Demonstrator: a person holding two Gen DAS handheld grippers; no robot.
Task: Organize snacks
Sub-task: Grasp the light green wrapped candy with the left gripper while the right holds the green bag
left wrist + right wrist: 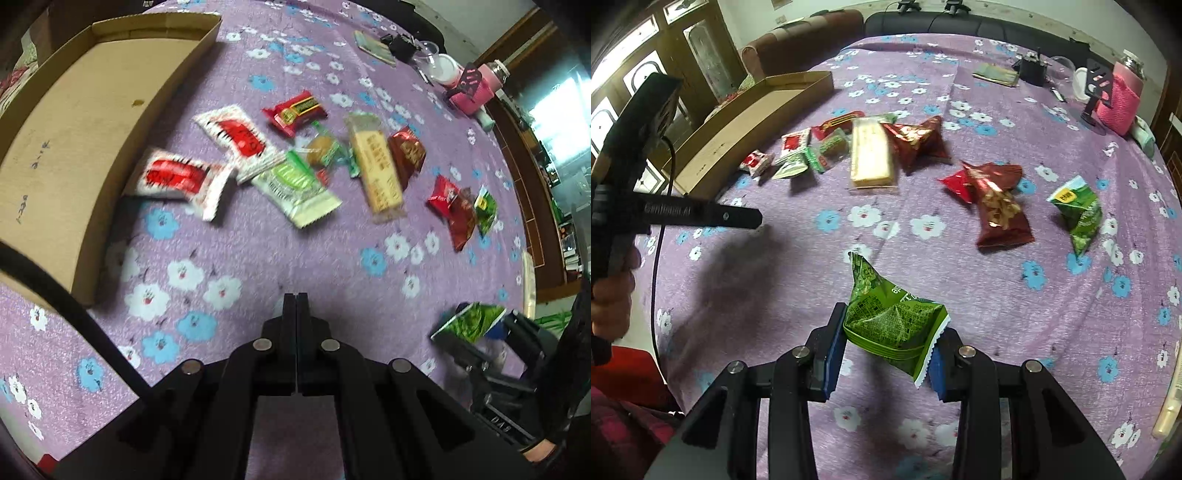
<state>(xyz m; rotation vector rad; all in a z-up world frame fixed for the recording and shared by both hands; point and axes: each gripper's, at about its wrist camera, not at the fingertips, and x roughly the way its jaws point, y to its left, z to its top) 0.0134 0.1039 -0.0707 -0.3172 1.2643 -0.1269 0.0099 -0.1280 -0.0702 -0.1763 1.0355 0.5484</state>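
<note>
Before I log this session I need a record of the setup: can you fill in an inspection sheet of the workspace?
Surface: purple floral cloth, covering the whole table.
Job's things: snack packets scattered mid-table, among them a long yellow bar; the cardboard box looks empty.
Clutter: pink knitted holder, black stand and small items at the far edge.
Grippers: right gripper shut on a green packet; left gripper shut, nothing in it.
Cables: black cable hanging from the left gripper.
Surroundings: brown sofa, wooden doors.
</note>
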